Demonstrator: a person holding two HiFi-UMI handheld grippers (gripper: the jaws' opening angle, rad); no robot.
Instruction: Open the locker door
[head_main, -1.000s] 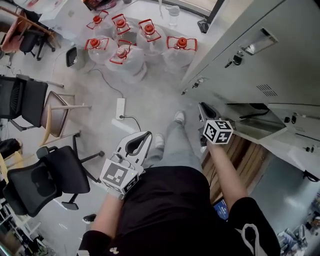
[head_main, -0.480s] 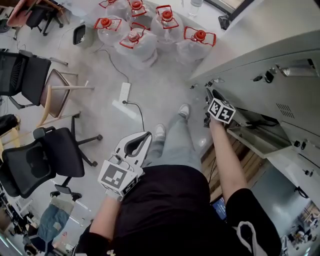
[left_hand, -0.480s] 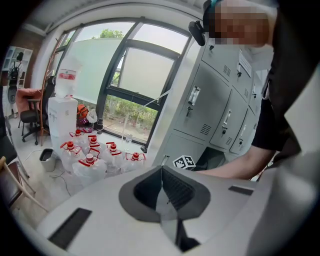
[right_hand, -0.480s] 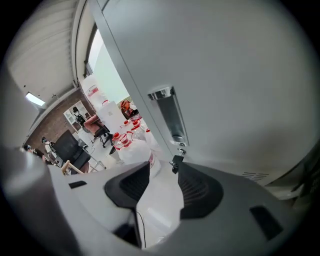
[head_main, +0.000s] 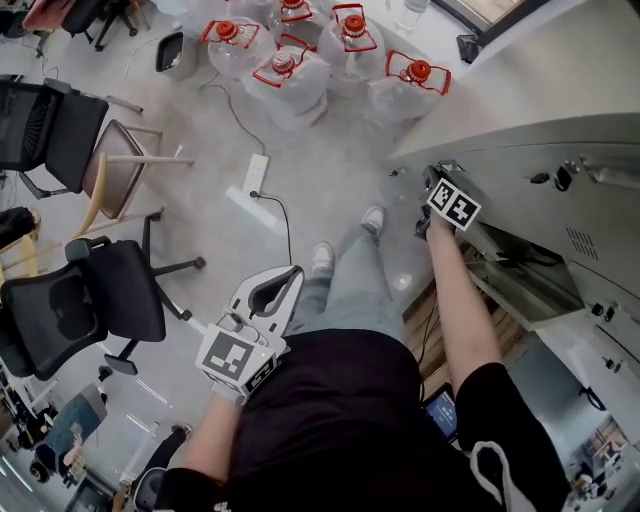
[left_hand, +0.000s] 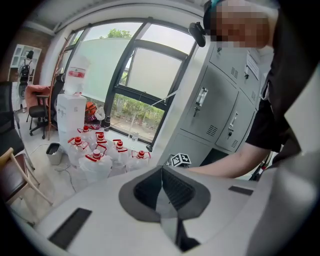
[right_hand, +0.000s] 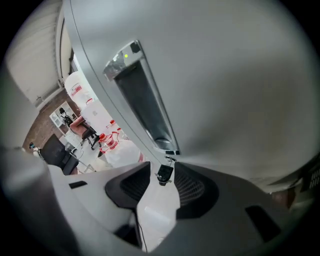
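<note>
Close at the person's waist, the left gripper (head_main: 287, 280) idles with its jaws together on nothing. Farther out, the right gripper (right_hand: 161, 184) has dropped from the open compartment to a lower locker door (right_hand: 240, 100). Its jaws have just been opening and now stand wide, with what looks like a small key (right_hand: 164, 173), just under the recessed handle (right_hand: 145, 107), between the tips and untouched. The door looks closed, so the grasp seems next.
</note>
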